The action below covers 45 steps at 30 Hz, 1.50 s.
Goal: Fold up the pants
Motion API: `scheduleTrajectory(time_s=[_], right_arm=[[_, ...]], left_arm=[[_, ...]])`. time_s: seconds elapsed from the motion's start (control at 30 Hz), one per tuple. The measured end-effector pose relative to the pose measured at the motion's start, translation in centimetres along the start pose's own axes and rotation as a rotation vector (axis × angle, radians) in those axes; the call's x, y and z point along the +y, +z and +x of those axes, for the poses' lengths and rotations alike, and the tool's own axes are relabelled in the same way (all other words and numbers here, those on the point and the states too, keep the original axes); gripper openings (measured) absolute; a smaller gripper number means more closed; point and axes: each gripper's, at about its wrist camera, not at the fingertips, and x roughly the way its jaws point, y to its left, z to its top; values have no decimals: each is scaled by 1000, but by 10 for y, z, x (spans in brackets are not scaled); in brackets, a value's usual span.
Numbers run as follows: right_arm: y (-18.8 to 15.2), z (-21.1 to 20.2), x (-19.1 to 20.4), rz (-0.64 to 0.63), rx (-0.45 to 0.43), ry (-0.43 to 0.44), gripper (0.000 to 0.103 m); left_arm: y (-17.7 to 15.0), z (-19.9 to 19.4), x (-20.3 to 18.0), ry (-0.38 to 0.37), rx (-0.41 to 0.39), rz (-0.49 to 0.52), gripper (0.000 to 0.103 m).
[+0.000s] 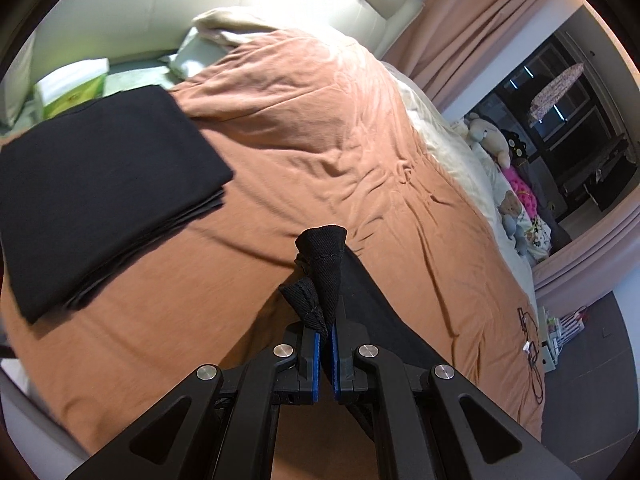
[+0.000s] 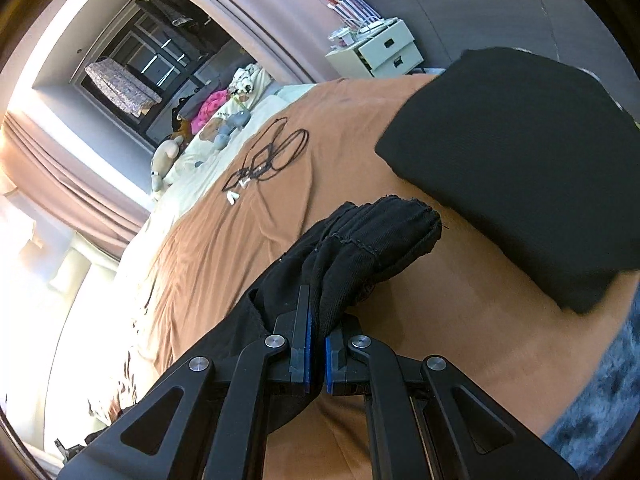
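Observation:
I hold black pants over a bed with an orange-brown cover [image 1: 320, 152]. My left gripper [image 1: 326, 336] is shut on a bunched hem corner of the pants [image 1: 326, 256], and the cloth trails down to the right under the fingers. My right gripper [image 2: 316, 336] is shut on another bunched edge of the pants [image 2: 372, 240], which hangs down to the left. A stack of folded black garments [image 1: 96, 192] lies on the cover to the left in the left wrist view, and at the upper right in the right wrist view [image 2: 520, 168].
A black cable with white earbuds [image 2: 268, 160] lies on the cover. Soft toys [image 2: 224, 120] line the bed's far edge by pink curtains [image 1: 472, 20]. A white drawer unit [image 2: 380, 52] stands past the bed. A pillow [image 1: 224, 28] and a green box [image 1: 72, 88] lie by the headboard.

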Motion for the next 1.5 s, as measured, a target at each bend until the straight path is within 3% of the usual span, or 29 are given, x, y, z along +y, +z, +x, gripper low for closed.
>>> scheduleTrajectory(time_s=[0.4,0.63,0.77,0.83,0.9,0.93,0.97,1.0,1.03,1.23,1.5], right_arm=[[-21,-30,-19,-6,48,-38,1],[-27,-8,-19,-10,61,-97,1],[-32,5,-24,26,112,-140,1],[-37,8,-30,38,143,-163,5],[-38,6,-29,21,157,-176,19],[-37,1,-27,-2,148,-187,24],[-36,-7,-22,-30,125,-209,39],[-33,-16,-19,-44,98,-221,56],[-33,-23,-16,-49,79,-228,62],[-26,-47,11,-145,9,-273,65],[-24,-28,62,-343,41,-207,65]], left_arm=[[-41,-33,56,18,50,-69,5],[-58,-2,84,69,86,-106,5],[-70,14,99,121,120,-114,6],[-75,19,104,165,166,-97,14],[-78,16,107,192,200,-86,27],[-78,12,106,216,192,-63,39],[-76,6,103,238,174,-39,53],[-74,-1,101,258,154,-19,59],[-70,-8,100,266,134,-11,67],[-49,-19,87,257,64,33,68],[-38,13,38,159,50,51,68]])
